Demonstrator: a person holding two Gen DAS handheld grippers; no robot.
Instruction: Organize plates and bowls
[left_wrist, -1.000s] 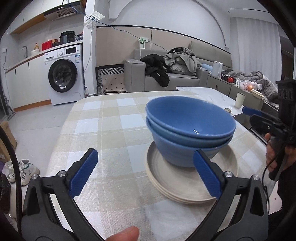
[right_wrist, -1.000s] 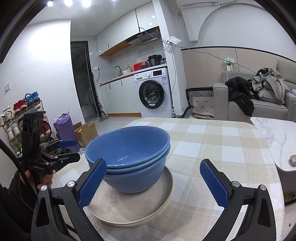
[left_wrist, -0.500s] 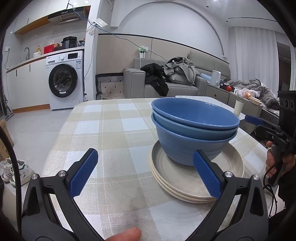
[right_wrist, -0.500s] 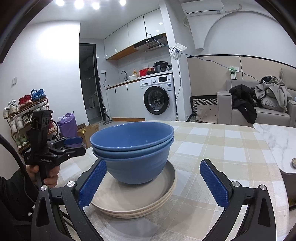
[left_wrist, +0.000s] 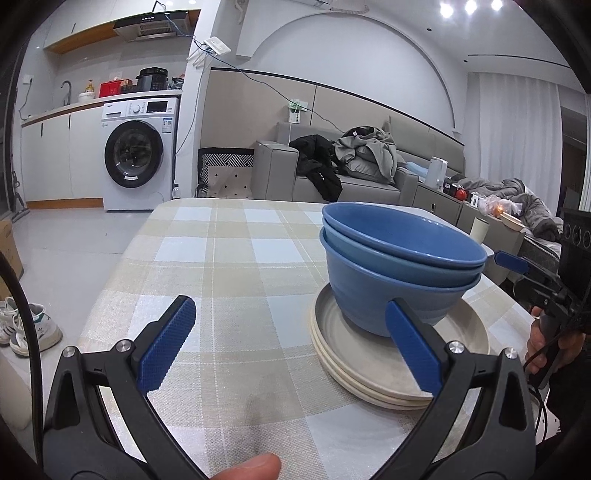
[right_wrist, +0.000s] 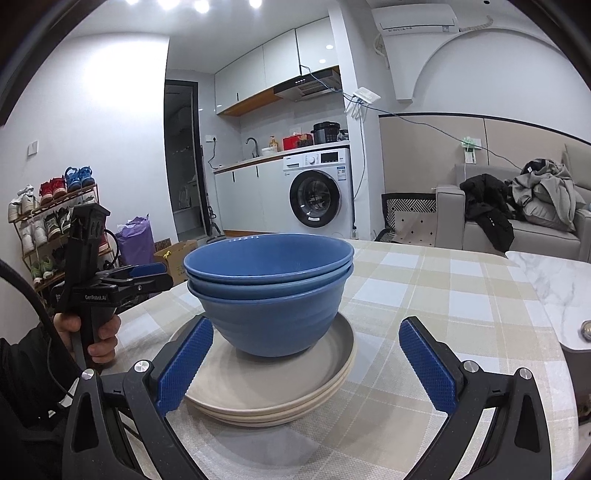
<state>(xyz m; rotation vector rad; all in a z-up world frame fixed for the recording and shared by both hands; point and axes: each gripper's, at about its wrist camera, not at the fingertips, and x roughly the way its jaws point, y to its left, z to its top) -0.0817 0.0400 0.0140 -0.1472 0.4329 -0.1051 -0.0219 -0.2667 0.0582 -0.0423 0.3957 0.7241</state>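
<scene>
Nested blue bowls (left_wrist: 399, 273) stand on a stack of beige plates (left_wrist: 369, 365) on the checked tablecloth; they also show in the right wrist view as bowls (right_wrist: 273, 295) on plates (right_wrist: 273, 395). My left gripper (left_wrist: 291, 343) is open and empty, low over the table, with the stack just ahead of its right finger. My right gripper (right_wrist: 304, 363) is open and empty, its left finger close to the plates' rim. Each gripper shows in the other's view: the right one (left_wrist: 532, 273) and the left one (right_wrist: 122, 277).
The table (left_wrist: 229, 258) has a checked cloth and edges near both grippers. A white marble side table (right_wrist: 554, 280) stands to the right. A sofa with clothes (left_wrist: 354, 166), a washing machine (left_wrist: 136, 155) and a shoe rack (right_wrist: 48, 221) are behind.
Both grippers have dropped lower and tilted up, so the bowls and plates are seen more from the side. Both stay open. The stack has not moved.
</scene>
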